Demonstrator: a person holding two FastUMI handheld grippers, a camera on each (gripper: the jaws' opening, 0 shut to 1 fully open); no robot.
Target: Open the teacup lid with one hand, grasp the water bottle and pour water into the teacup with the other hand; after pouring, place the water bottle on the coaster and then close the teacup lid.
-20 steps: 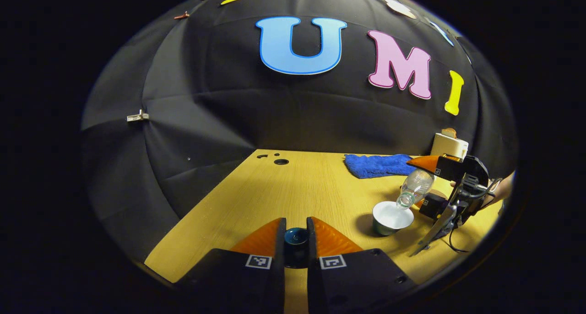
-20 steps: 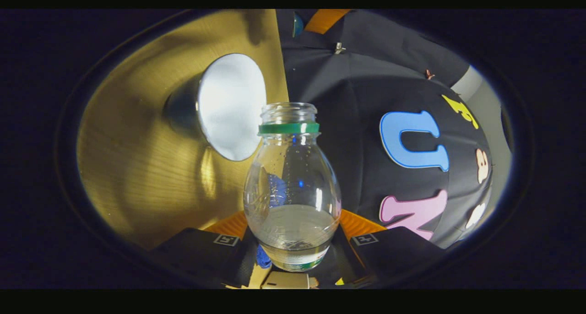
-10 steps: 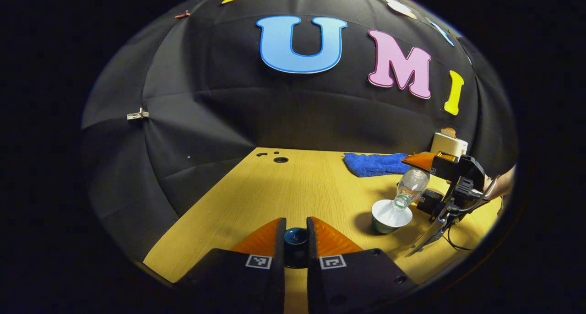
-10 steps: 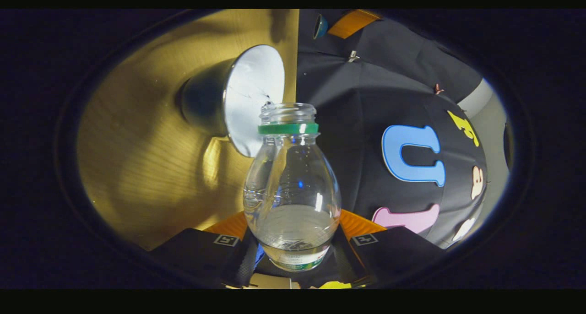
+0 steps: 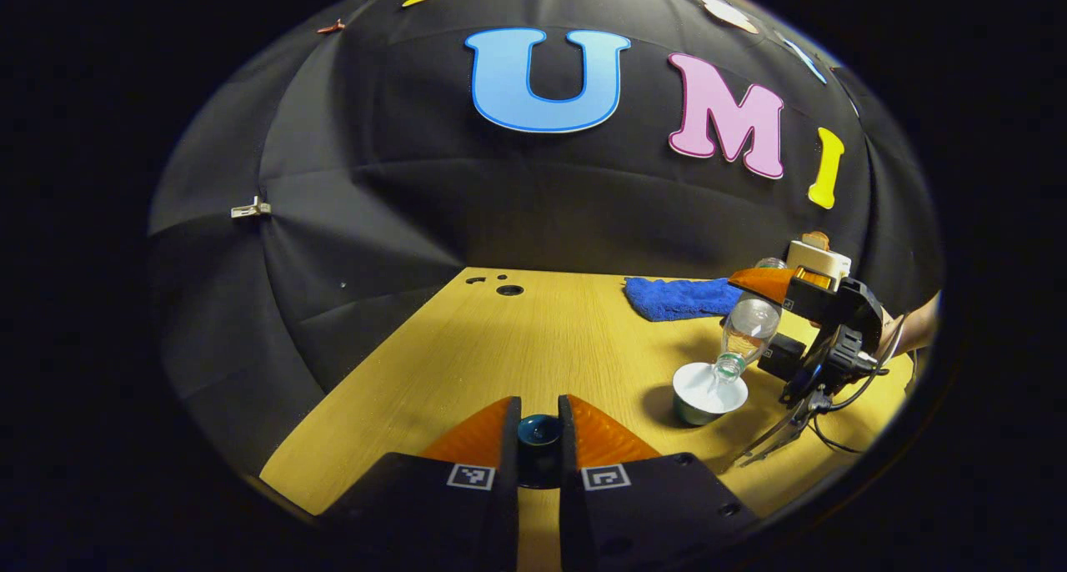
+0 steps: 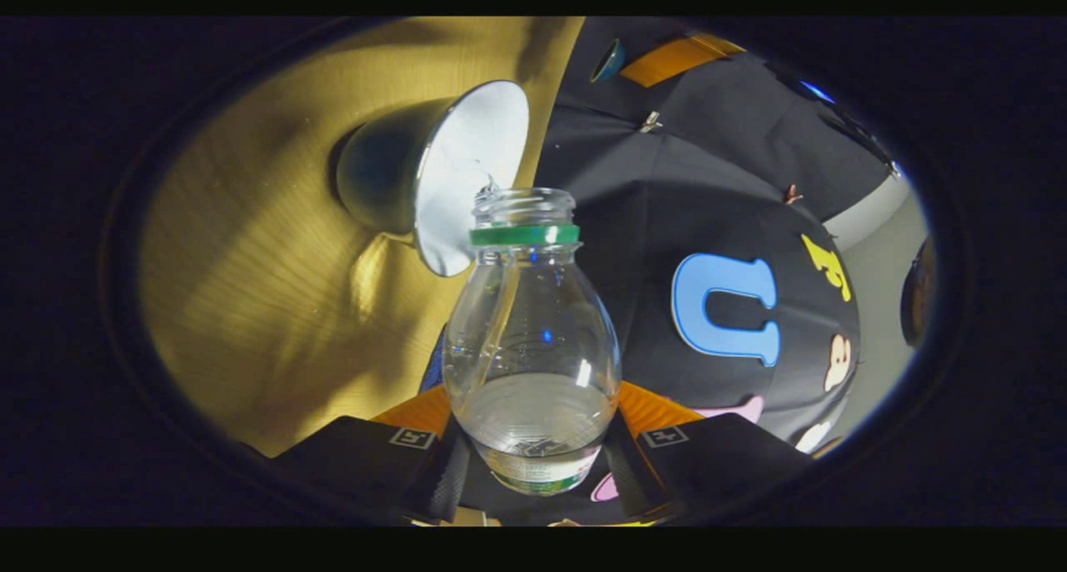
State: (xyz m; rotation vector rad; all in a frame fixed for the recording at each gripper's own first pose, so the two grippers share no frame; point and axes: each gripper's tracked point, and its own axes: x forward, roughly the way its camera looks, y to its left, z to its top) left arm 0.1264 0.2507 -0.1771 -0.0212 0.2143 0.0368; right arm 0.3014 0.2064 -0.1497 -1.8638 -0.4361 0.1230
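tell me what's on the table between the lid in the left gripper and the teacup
Nothing: in the left gripper view, bare wooden table runs from the lid held by the left gripper to the teacup.

The table [image 5: 533, 347] is pale wood grain with a smooth, faintly shiny face. The water bottle [image 6: 532, 363] is clear, glossy plastic. The teacup [image 5: 704, 393] looks glazed and smooth, white inside. Near the far edge lies a fluffy blue cloth [image 5: 679, 298].
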